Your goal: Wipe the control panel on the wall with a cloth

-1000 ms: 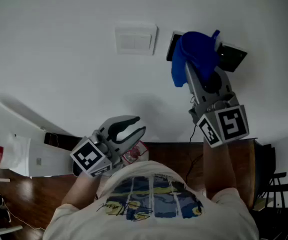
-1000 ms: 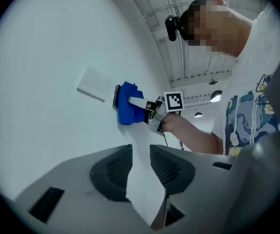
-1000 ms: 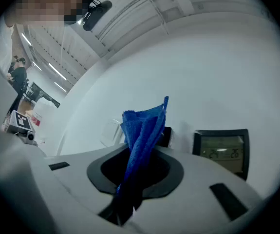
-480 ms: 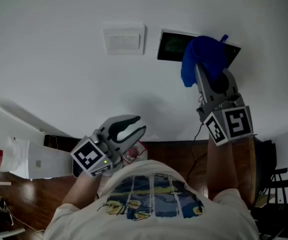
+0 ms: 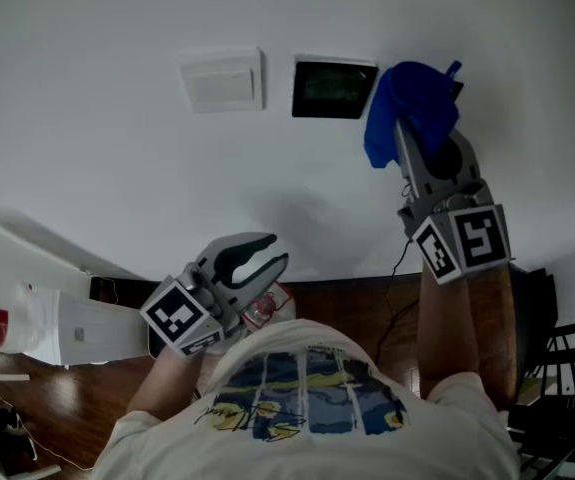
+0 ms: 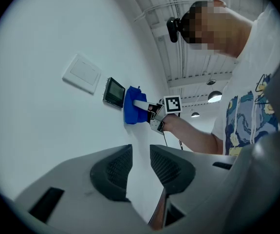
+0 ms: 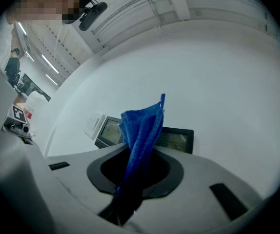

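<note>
Two dark control panels sit side by side on the white wall. The left panel (image 5: 334,87) (image 7: 111,130) (image 6: 114,92) shows in full; the right panel (image 7: 176,139) is mostly hidden in the head view by a blue cloth (image 5: 412,108) (image 7: 142,135) (image 6: 131,112). My right gripper (image 5: 417,133) (image 7: 135,174) is shut on the cloth, which it holds against the wall over the right panel. My left gripper (image 5: 262,253) (image 6: 140,167) hangs low near the person's chest, away from the panels, open by a narrow gap with nothing in it.
A white wall switch (image 5: 222,78) (image 6: 83,73) sits left of the panels. Below lie a wooden floor (image 5: 67,388), a white box-like object (image 5: 47,328) at the left, a dangling cable (image 5: 392,268) and dark furniture (image 5: 542,348) at the right.
My right gripper has slid the cloth rightward along the wall, uncovering the left panel. The left gripper has stayed where it was.
</note>
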